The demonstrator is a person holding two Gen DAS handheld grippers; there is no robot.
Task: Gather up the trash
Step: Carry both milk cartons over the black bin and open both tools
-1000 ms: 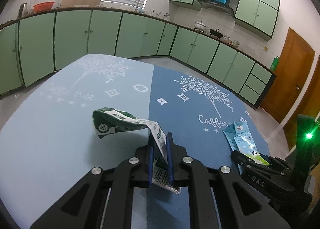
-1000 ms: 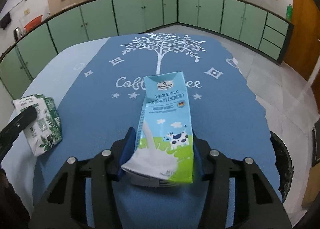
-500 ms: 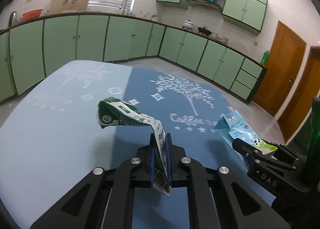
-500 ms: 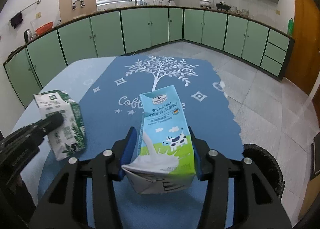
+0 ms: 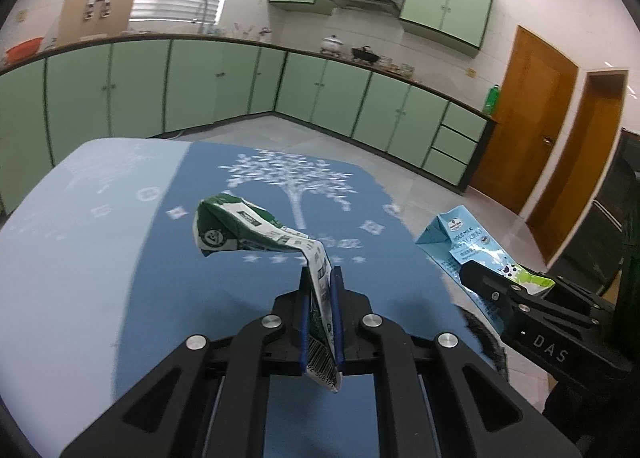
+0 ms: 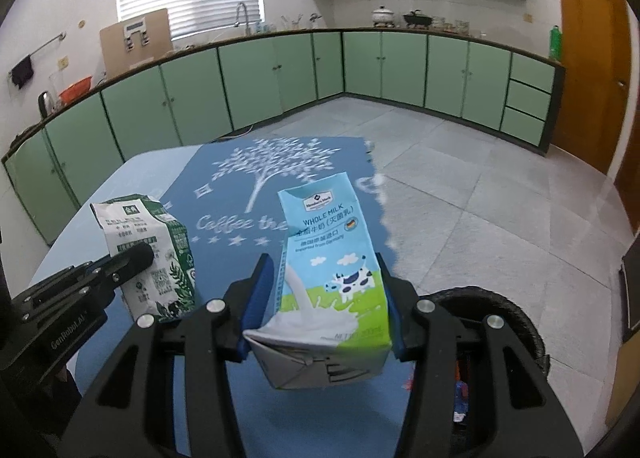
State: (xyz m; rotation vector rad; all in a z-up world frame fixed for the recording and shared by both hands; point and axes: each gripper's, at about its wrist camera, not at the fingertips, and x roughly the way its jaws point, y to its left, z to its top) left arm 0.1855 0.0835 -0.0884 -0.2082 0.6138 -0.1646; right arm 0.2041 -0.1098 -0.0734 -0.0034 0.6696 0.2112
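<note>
Left wrist view: left gripper [image 5: 320, 298] clamping flattened green carton [image 5: 256, 230] | right gripper [image 6: 326, 298] gripping blue milk carton [image 6: 332, 258] | both cartons now rising off bench [image 5: 80, 258], nearing black bin [image 6: 516, 322]

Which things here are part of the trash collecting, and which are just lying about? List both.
Job: green carton in the left gripper; blue milk carton in the right gripper; black bin.

Lying about: pots, green bottle, orange basin.

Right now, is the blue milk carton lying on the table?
No, the blue milk carton is clamped in the right claw, lifted off the table.
</note>
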